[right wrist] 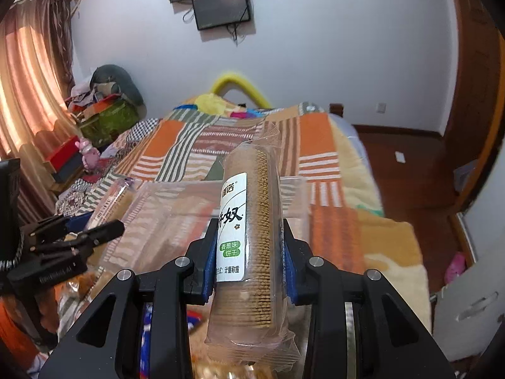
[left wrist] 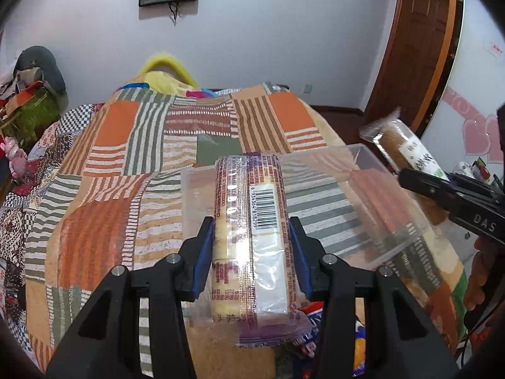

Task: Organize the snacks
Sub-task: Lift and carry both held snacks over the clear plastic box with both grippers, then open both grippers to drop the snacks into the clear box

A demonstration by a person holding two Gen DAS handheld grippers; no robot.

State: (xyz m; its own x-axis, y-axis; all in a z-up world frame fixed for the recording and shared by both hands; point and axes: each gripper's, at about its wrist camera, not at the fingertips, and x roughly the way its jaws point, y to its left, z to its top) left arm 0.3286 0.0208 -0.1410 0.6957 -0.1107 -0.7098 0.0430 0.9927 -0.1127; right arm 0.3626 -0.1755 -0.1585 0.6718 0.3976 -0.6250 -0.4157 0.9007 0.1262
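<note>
In my left wrist view, the far left of the frame holds a heap of clutter against the wall, and the patchwork blanket spreads across the middle. At lower centre, my left tongs are closed tight on a cracker packet, blue pads pressed to both its long sides (the barcode faces up at me). The packet points away from me and hangs over the near left part of a clear plastic box, which sits on the blanket at centre right. Whether the packet touches the box, I cannot tell. At the right edge my other tongs come in, carrying a brown biscuit roll above the box's right rim.

In my right wrist view, curtains fill the upper left, and my left tongs show at the left edge with the cracker packet poking over the box's left side. The clear plastic box lies across the middle. At lower centre my right tongs are clamped on the biscuit roll, its white label facing up-left, held above the box. Wooden floor fills the right.
</note>
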